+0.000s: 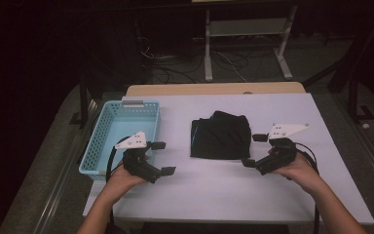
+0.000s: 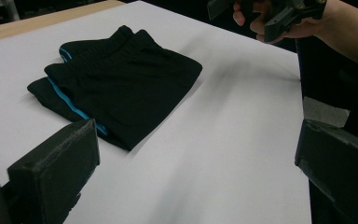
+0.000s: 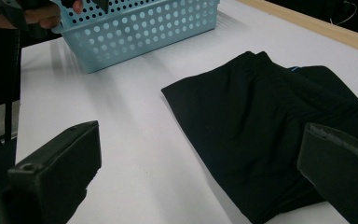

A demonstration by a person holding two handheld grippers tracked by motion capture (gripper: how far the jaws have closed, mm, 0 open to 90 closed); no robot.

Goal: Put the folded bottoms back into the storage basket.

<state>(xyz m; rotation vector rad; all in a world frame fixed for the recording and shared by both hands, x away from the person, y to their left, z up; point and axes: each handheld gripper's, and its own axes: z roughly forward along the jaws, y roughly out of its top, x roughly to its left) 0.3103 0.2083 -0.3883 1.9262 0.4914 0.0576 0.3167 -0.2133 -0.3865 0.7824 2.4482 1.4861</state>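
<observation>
Shorts (image 1: 220,135) folded, flat at table (image 1: 272,195) centre, untouched. Basket (image 1: 108,146) at left, appears empty. Left gripper (image 1: 159,157) jaws apart, beside basket. Right gripper (image 1: 251,150) jaws apart, near shorts' right edge. Judgement: grasp and transfer to basket both outstanding.

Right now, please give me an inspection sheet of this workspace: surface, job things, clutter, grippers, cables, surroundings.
Surface: white table, wooden strip along the far edge.
Job's things: folded black shorts with blue trim, flat mid-table; light blue perforated basket at the left edge, nothing seen inside.
Clutter: nothing seen.
Grippers: left gripper open, beside the basket; right gripper open, right of the shorts; neither touches anything.
Cables: a black cable trails from each gripper.
Surroundings: dark floor, loose wires, white stand behind.
</observation>
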